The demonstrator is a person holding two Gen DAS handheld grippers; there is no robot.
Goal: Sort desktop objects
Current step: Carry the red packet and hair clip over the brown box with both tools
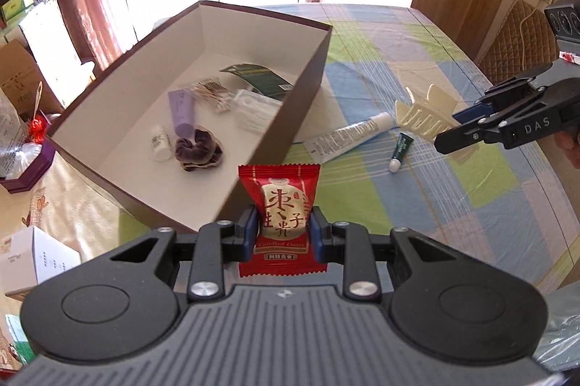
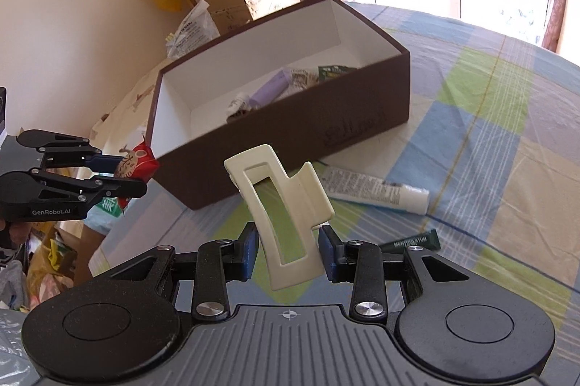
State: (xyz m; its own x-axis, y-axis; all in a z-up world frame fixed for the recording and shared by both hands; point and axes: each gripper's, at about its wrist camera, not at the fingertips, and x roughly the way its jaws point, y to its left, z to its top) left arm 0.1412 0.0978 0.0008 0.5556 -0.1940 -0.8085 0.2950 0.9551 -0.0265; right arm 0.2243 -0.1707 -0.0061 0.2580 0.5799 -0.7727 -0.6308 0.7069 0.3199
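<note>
Left gripper (image 1: 283, 228) at lower centre of the left wrist view, blue pads pinched narrow on a red candied-date packet (image 1: 280, 219), held upright in the air before the near wall of the brown box (image 1: 311, 74). Same packet seen at middle left of the right wrist view, clamped between the black fingers there. Right gripper (image 2: 289, 250) at lower centre of its own view, closed on a cream hair claw clip (image 2: 282, 226), the clip tilted, upper end leaning toward the left of the frame, raised above the checked tablecloth (image 2: 507, 168). In the left wrist view, same clip at middle right, teeth pointing toward upper left, caught at the tip of the black fingers entering from the right edge. Box open, white inside, filling the upper left and centre of the left wrist view; inside it a purple tube (image 1: 181, 112), a small white bottle (image 1: 160, 143), a dark velvet scrunchie (image 1: 197, 150), a bundle of cotton swabs (image 1: 214, 92), a clear packet (image 1: 253, 112) and a dark green packet (image 1: 259, 78). On the cloth just right of the box, a white tube (image 1: 348, 136) lying flat, near end touching or almost touching the box wall; close beside it, toward the right, a small green tube (image 1: 398, 150) with white cap, apart from the white one. Clutter of cartons and bags along the left edge, off the table.
</note>
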